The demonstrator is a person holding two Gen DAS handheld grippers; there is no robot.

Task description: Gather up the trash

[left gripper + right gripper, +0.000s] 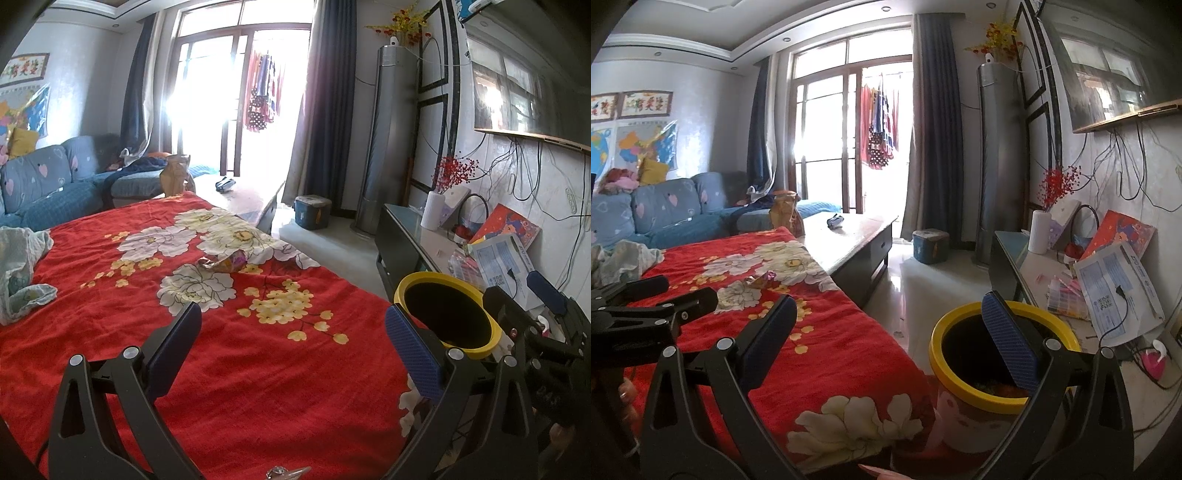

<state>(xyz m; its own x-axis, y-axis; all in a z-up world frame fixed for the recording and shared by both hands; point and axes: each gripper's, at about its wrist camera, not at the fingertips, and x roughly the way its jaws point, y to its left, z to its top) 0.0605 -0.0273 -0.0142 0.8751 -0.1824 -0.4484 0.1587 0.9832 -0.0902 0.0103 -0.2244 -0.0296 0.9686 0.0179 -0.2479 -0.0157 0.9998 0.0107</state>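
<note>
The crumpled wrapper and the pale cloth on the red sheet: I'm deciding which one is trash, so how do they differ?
The crumpled wrapper is small, shiny and multicoloured; the pale cloth is much larger, soft and light green-white. The wrapper lies mid-sheet on the white flower print; the cloth is bunched at the sheet's left edge near the sofa. Both rest untouched on the red floral sheet.

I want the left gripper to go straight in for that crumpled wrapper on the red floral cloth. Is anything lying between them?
Nothing visible does. The left gripper is open and empty, and only bare red cloth lies between it and the wrapper. The crumpled pale cloth sits off to the left, clear of that line.
</note>
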